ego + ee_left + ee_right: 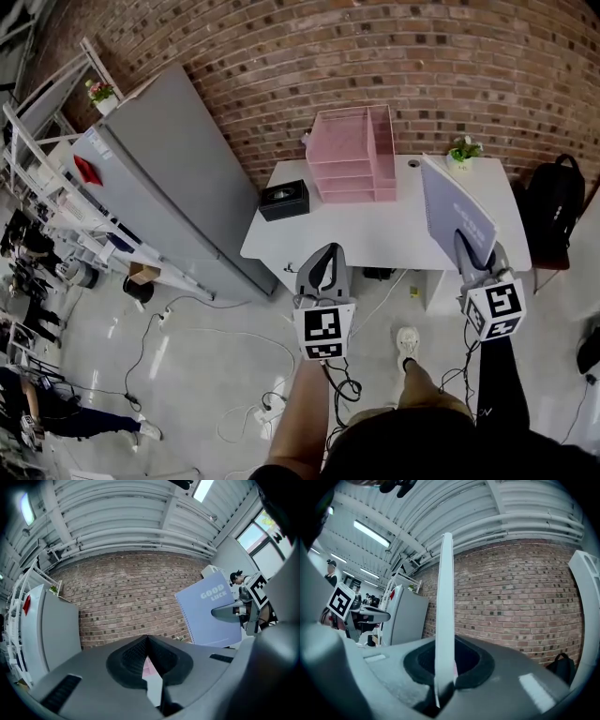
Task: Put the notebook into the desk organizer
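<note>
Two grippers hang level before the white surface (375, 234) that carries the pink desk organizer (352, 155); the organizer stands at the back of that surface, against the brick wall (281, 56); the right gripper (473, 246) is to the front and right of the organizer, its jaws pinching the lower edge of the notebook (455, 211); the notebook stands upright on edge in the air, well apart from the organizer and outside it, its pale blue cover printed GOOD LUCK turned toward the organizer's side; the left gripper (323, 258) is in front of the organizer and slightly to its left, its jaws pressed together at the tips with nothing between them; a black box (284, 200) sits on the surface just left of the organizer; a small potted plant (462, 150) stands right of it, at the back edge; a grey cabinet (159, 178) stands on the floor further left
</note>
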